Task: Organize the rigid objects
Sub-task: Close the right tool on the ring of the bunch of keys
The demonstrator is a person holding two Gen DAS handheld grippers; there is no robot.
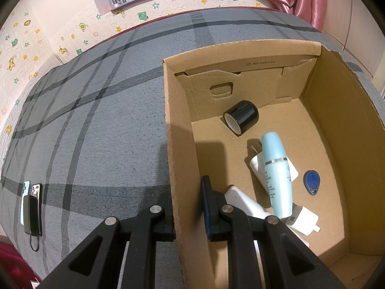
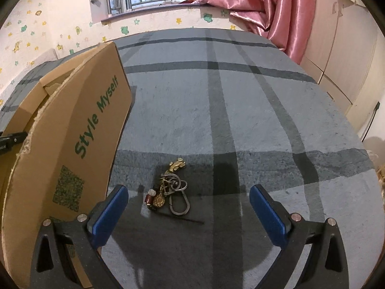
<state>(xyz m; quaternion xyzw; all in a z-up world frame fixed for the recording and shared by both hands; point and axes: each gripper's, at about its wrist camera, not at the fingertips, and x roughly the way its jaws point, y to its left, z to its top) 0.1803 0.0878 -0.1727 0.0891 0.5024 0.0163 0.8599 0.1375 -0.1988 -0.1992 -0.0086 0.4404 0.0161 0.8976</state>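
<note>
My left gripper [image 1: 186, 193] is shut on the left wall of the open cardboard box [image 1: 179, 144], one finger inside and one outside. Inside the box lie a black cylinder [image 1: 241, 117], a light blue bottle [image 1: 276, 173] across a white tube [image 1: 258, 166], a blue tag [image 1: 311, 182] and a white charger [image 1: 303, 220]. In the right wrist view my right gripper [image 2: 189, 198] stands open just above the bed. A keychain [image 2: 169, 191] with a brass car charm, rings and a carabiner lies between its blue fingers [image 2: 110, 214], nearer the left one, untouched. The cardboard box [image 2: 72, 144] stands at the left.
The grey plaid bedsheet [image 2: 240, 108] spreads right of and beyond the keychain. Two phones and a power bank [image 1: 32, 207] lie on the bed far left of the box. A pink curtain [image 2: 272, 7] and a wardrobe [image 2: 341, 60] stand past the bed's far right.
</note>
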